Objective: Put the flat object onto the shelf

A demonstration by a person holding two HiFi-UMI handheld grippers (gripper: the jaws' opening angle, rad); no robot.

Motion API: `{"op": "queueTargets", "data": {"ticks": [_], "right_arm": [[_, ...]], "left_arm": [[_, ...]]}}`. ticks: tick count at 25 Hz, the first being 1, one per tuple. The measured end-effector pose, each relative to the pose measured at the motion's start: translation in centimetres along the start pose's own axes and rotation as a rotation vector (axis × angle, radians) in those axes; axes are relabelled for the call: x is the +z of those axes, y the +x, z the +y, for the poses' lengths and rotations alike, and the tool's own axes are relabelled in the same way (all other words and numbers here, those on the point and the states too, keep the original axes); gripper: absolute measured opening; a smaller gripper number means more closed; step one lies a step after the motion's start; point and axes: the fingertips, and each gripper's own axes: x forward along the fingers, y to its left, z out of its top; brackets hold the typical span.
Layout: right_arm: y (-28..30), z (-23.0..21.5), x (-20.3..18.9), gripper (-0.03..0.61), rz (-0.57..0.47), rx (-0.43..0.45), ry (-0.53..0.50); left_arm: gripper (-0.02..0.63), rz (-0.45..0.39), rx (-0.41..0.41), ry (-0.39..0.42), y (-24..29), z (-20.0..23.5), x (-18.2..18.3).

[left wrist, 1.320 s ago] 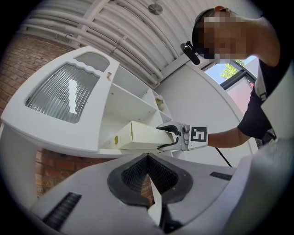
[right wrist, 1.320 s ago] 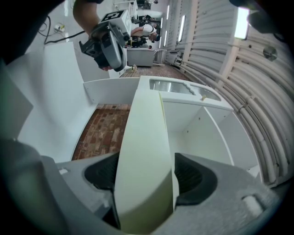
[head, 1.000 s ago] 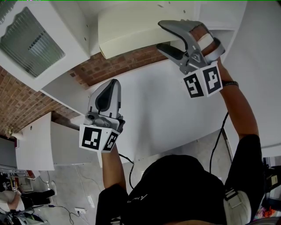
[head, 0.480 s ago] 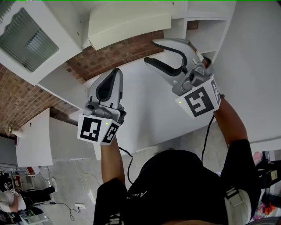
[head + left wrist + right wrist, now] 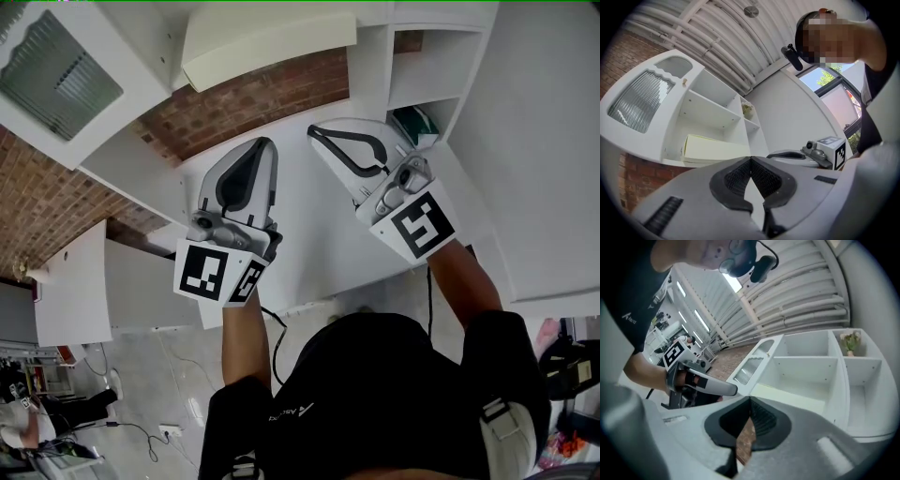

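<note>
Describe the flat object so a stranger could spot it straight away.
Find the white shelf unit with the open ribbed-glass door. On the lowest board of its wide compartment lies a flat object. It is pale cream against white boards, unlike the small plant higher up.

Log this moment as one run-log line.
flat object: lying in shelf unit | left tongs: shut, empty | right tongs: just closed, empty | both: apart from flat object

Two grippers: left gripper [image 5: 262, 143], right gripper [image 5: 313, 132]; one flat object [image 5: 267, 42], one shelf [image 5: 371, 67]
</note>
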Motion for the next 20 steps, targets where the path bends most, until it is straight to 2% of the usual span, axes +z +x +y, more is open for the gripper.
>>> {"op": "queueTargets", "data": {"ticks": [4,7,20], "right_arm": [[-0.4,0.2,-0.4,0.002,-0.038,0.003,0.183],[-0.7,0.1,-0.6,0.002,-0.078,0.017,0.264],[-1.4,1.0,-1.5,0.000,-0.052,0.044,0.264]], "left_arm": [[-0.002,-0.001,-0.004,-0.002,-0.2,-0.9,-0.3],[-0.002,-0.005,-0.002,-0.007,-0.4,-1.2,-0.4],[-0.002,0.000,0.014,-0.019,-0.5,-2.0,-1.1]]}}
